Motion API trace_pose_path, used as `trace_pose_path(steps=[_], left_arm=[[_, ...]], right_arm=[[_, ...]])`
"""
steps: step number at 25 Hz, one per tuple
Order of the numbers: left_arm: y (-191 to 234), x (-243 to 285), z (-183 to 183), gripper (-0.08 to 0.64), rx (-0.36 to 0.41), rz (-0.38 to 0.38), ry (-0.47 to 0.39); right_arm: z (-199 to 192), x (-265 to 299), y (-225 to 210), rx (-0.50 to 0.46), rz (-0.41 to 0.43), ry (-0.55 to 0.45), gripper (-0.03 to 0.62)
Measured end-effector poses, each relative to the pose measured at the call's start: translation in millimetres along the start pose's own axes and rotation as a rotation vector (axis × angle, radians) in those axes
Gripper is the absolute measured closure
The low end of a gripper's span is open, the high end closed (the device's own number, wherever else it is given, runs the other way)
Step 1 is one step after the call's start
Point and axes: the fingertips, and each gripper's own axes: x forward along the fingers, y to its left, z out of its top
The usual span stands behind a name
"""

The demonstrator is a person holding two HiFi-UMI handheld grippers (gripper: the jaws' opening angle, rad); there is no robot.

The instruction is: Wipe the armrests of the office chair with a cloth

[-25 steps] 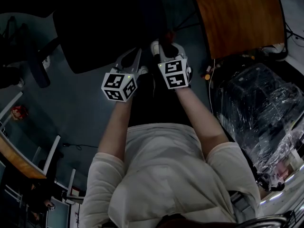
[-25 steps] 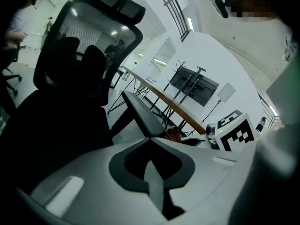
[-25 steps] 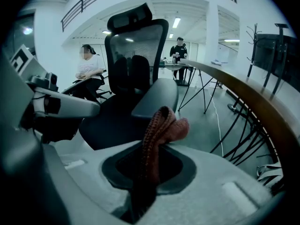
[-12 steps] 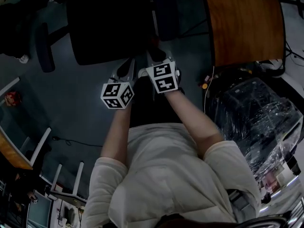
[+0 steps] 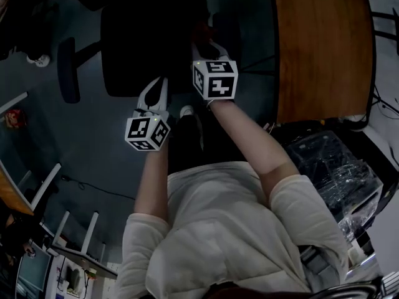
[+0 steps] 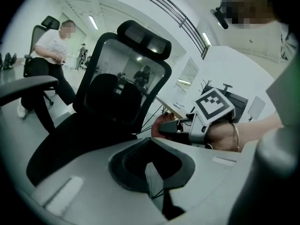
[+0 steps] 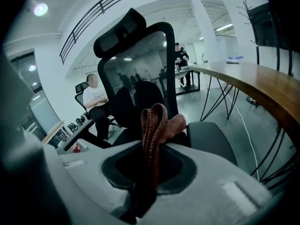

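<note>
Rust-red cloth (image 7: 157, 125) stands bunched between the jaws of my right claw (image 7: 149, 172), which pinches it tight in the right gripper view. Just past it lies the dark pad of the near armrest (image 7: 211, 142) of the office chair (image 7: 140, 64), with the wooden desk (image 7: 253, 81) off to one side. In the left gripper view my left claw (image 6: 157, 186) has its jaws pressed together on nothing and is aimed at the chair's seat, the far armrest (image 6: 28, 86) well apart from it. The head view is dim, so I only think the cloth hangs near the pad without touching it. To wipe well, I judge I should lay the cloth flat on the pad, keep my pinch firm, and stroke along its length. The left claw could steady the chair against swivelling. Compared with half a second ago, my right claw has pushed ahead of the left toward the chair.
</note>
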Motion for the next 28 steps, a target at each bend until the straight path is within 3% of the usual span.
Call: trace_pose_path(steps=[5, 8, 13, 19, 28], left_arm=[[5.0, 18.4, 19.4, 0.543, 0.03, -0.032, -0.006], [10.0, 23.0, 14.9, 0.543, 0.039, -0.081, 0.029], [37.1, 17.9, 20.6, 0.543, 0.075, -0.172, 0.083], [53.8, 18.4, 35.4, 0.543, 0.109, -0.228, 0.085], [36.6, -6.9, 9.0, 0.543, 0.089, -0.273, 0.104]], right_arm=[[24.2, 43.3, -24.2, 0.026, -0.05, 0.036, 0.545], [26.4, 52.8, -44.0, 0.103, -0.159, 0.058, 0.545], [22.1, 58.3, -40.2, 0.341, -0.237, 0.032, 0.545], [-10.1, 49.2, -48.0, 0.464, -0.32, 0.036, 0.545], [-61.7, 1.6, -38.9, 0.48, -0.334, 0.058, 0.546]])
